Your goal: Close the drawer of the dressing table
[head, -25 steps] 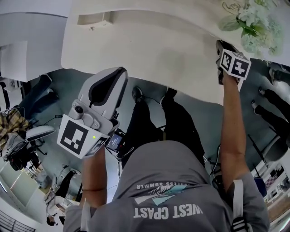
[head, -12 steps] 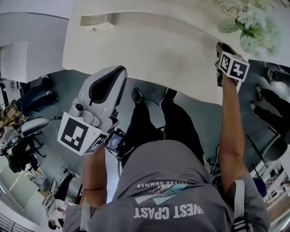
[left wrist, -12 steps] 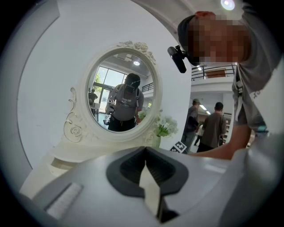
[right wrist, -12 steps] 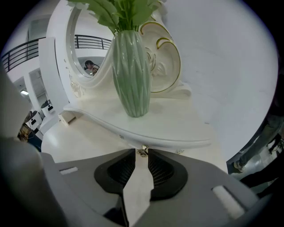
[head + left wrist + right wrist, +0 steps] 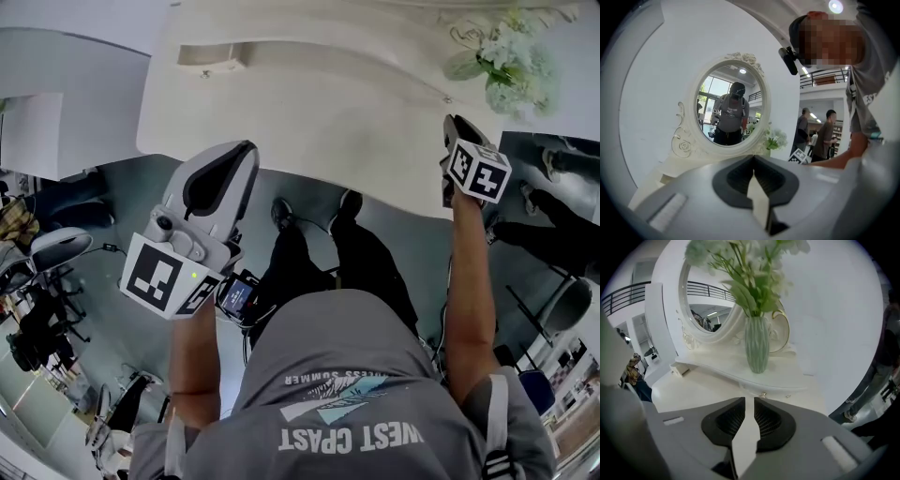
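The white dressing table [image 5: 328, 103] fills the top of the head view, with a raised shelf [image 5: 740, 373] under its oval mirror [image 5: 731, 105]. A small brass knob [image 5: 763, 395] shows on the shelf's front, and a boxy drawer front [image 5: 214, 54] sits at the shelf's left end. My right gripper [image 5: 452, 124] hangs over the table's right front edge near the vase of flowers [image 5: 757, 345]. Its jaws have just been closing; a narrow gap remains with nothing in it [image 5: 748, 400]. My left gripper [image 5: 246, 152] is held in front of the table, its tips together and empty [image 5: 753, 158].
People stand to the right of the table [image 5: 828, 136]. Chairs and gear crowd the floor at the left [image 5: 47, 253]. A white block [image 5: 37, 131] stands beside the table's left end. My legs and shoes [image 5: 309, 244] are close to the table's front edge.
My right gripper has drawn back from the shelf toward the table's front edge and risen a little. The left gripper stays about where it was.
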`<state>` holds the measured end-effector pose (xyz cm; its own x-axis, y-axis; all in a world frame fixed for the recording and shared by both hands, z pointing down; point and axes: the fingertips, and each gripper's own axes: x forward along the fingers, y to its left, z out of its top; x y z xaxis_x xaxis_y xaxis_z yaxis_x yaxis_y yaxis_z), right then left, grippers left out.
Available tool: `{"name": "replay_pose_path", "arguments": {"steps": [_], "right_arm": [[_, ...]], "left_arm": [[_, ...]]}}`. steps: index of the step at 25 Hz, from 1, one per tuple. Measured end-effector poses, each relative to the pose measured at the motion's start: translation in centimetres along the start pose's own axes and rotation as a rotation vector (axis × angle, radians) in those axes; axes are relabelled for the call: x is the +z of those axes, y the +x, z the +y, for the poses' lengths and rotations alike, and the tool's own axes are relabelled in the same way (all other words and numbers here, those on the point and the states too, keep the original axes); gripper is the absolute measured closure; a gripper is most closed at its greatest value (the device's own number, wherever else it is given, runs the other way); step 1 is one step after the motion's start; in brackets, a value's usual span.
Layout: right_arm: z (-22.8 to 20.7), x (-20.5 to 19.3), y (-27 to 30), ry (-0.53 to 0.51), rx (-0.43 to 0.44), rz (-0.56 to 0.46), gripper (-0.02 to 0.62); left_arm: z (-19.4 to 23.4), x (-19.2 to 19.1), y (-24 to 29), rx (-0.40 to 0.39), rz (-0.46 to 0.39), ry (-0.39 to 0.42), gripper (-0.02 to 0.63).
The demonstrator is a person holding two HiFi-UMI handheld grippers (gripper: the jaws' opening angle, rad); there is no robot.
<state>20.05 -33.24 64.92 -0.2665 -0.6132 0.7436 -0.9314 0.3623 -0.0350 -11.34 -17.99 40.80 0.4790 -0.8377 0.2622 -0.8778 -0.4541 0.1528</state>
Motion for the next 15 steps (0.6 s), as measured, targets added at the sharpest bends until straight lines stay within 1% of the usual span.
{"name": "replay_pose_path", "arguments": {"steps": [3, 4, 10, 15], "right_arm": [[0.5, 1.0, -3.9, -0.019, 0.008, -0.060, 0.589], [1.0, 1.7, -5.1, -0.026, 0.015, -0.086, 0.595], [5.8, 6.6, -13.3, -0.085, 0.078, -0.250, 0.597], [9.6, 10.5, -20.3, -0.130, 0.103, -0.385, 0.597]], "left_arm": [[-1.1, 0.8, -0.8, -0.004, -0.020, 0.013, 0.603], [-1.2, 1.1, -1.2, -0.006, -0.027, 0.016, 0.603], [-1.3, 3.1, -4.2, -0.018, -0.064, 0.036, 0.603], [-1.4, 5.0, -6.7, -0.043, -0.103, 0.063, 0.603]]}}
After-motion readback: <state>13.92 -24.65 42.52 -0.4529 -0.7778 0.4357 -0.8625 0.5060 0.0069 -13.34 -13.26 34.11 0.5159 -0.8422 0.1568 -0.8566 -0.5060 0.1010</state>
